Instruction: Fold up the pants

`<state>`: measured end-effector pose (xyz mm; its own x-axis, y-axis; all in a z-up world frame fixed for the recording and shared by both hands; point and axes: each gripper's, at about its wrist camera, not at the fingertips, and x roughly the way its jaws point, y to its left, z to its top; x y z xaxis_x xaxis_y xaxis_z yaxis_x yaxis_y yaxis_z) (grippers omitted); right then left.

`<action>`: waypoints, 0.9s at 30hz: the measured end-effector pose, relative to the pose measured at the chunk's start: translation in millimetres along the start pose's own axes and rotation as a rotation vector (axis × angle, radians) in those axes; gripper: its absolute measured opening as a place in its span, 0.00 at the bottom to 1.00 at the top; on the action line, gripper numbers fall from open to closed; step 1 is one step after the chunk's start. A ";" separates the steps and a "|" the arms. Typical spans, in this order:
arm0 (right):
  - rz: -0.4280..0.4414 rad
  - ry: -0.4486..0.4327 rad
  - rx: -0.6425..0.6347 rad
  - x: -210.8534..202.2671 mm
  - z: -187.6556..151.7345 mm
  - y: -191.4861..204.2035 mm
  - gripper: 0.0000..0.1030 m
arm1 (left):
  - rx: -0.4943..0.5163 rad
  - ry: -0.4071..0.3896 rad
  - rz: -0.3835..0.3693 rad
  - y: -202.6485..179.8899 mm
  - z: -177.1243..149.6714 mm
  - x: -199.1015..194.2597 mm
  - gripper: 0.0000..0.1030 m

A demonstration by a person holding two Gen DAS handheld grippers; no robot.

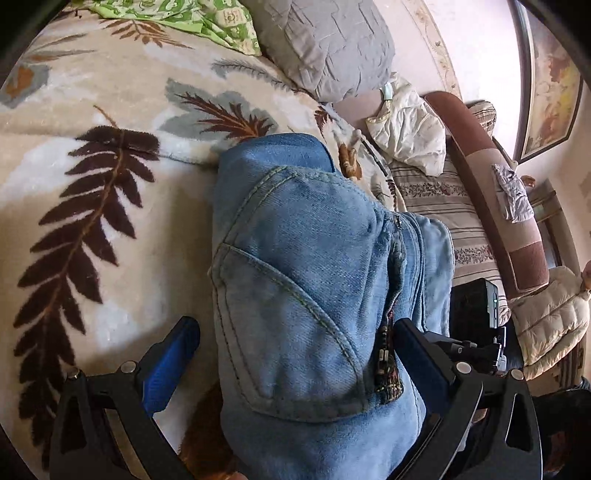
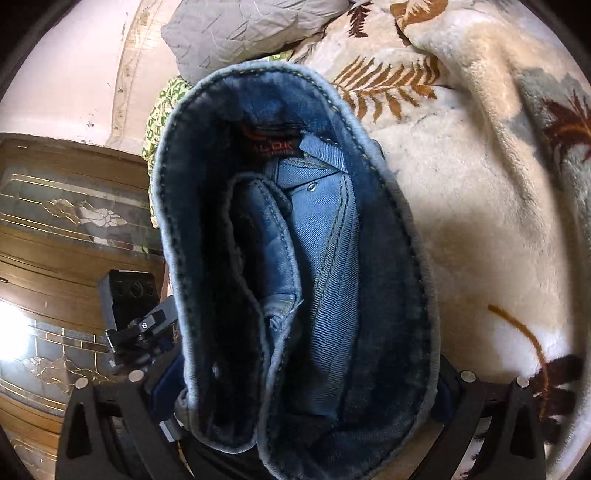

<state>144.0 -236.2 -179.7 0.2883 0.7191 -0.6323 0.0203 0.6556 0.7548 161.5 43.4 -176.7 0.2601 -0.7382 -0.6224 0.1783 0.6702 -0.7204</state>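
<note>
The blue jeans [image 1: 306,280] are bunched between the fingers of my left gripper [image 1: 295,350], back pocket up, over the leaf-pattern blanket [image 1: 92,155]. The left jaws stand wide and the left blue pad [image 1: 170,362] is apart from the denim, so that gripper looks open around the cloth. In the right wrist view the jeans' waistband [image 2: 295,240] fills the frame, inner side and red label showing. It runs down between the fingers of my right gripper [image 2: 303,398], which appears shut on it; the pads are mostly hidden.
A grey pillow [image 1: 325,48] and green patterned cloth [image 1: 192,18] lie at the bed's head. A white jacket [image 1: 410,129] and striped cushions [image 1: 454,206] sit on a sofa to the right. A glass-fronted wooden cabinet [image 2: 66,229] stands left in the right wrist view.
</note>
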 end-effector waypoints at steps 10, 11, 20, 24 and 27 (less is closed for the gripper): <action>-0.217 -0.039 -0.115 12.7 -14.6 33.3 1.00 | 0.058 -0.007 0.047 -5.3 -5.3 7.1 1.00; -0.236 -0.048 -0.128 13.8 -16.7 36.2 1.00 | 0.061 -0.005 0.048 -5.5 -5.2 7.3 1.00; -0.264 -0.110 -0.188 10.7 -34.3 47.5 0.87 | 0.091 -0.030 0.089 -11.0 -12.0 9.5 1.00; -0.299 -0.130 -0.228 10.0 -32.5 53.0 0.80 | 0.099 -0.028 0.122 -14.0 -12.9 9.6 0.92; -0.319 -0.146 -0.246 7.3 -30.4 56.9 0.75 | 0.095 -0.020 0.084 -13.9 -15.6 7.6 0.69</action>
<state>118.2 -186.6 -146.7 0.4376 0.4428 -0.7826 -0.0938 0.8881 0.4500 146.2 27.3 -176.2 0.2963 -0.6781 -0.6726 0.2436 0.7346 -0.6333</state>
